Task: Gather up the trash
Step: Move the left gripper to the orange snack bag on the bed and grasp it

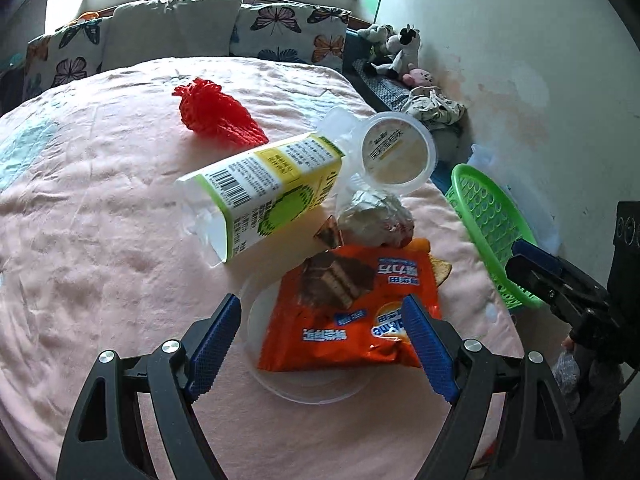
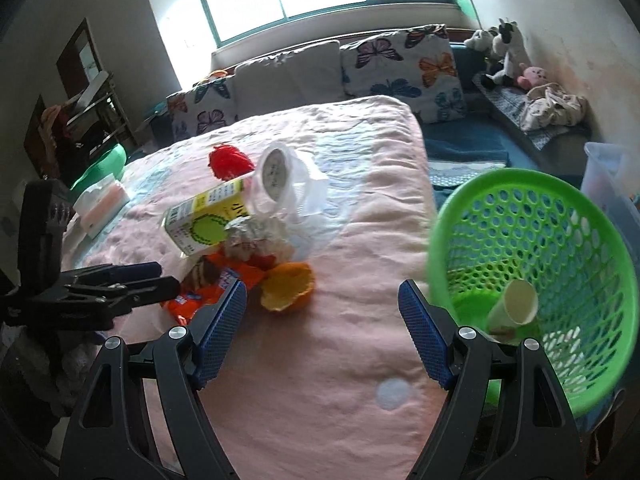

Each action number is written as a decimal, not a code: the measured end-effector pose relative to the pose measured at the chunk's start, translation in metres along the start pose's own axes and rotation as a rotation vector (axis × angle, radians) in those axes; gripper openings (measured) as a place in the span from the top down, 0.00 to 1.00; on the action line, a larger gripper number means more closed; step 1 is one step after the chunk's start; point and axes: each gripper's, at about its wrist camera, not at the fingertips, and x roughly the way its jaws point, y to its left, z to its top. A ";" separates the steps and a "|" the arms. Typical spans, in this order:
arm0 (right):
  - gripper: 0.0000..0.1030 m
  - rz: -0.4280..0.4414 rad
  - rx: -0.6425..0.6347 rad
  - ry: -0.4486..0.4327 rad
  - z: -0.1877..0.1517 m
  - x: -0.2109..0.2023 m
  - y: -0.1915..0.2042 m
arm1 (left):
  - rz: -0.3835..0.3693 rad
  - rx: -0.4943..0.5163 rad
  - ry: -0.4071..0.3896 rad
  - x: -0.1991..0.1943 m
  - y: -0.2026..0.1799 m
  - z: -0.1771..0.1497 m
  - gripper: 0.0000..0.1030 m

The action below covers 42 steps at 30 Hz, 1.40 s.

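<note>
Trash pile [image 1: 320, 216] remains on bed [image 1: 100, 240]; paper cup [image 2: 514, 306] already in green basket [image 2: 600, 248]. Both tongs, left [image 1: 322, 336] and right [image 2: 322, 334], gape empty.

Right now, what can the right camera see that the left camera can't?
Only the right view shows the paper cup inside the green basket, and the orange peel's hollow. Only the left view shows the clear lid under the orange wrapper. Both show the carton, red net, foil ball and both open grippers.
</note>
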 end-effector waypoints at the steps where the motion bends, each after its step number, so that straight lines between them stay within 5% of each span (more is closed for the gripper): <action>1: 0.24 0.002 -0.001 0.001 0.000 0.001 0.001 | -0.003 0.004 0.002 0.001 0.001 -0.001 0.28; 8: 0.24 0.003 -0.010 0.010 0.000 0.005 0.007 | -0.038 0.019 0.010 0.008 0.000 0.000 0.38; 18: 0.24 0.003 -0.006 0.017 0.000 0.008 0.004 | -0.051 0.009 0.045 0.025 0.003 0.004 0.40; 29: 0.24 0.006 -0.005 0.026 -0.002 0.013 0.006 | -0.032 0.030 0.001 0.017 0.002 -0.002 0.86; 42: 0.28 0.024 -0.017 0.029 0.001 0.019 0.015 | -0.030 0.047 -0.105 -0.028 0.001 0.004 0.94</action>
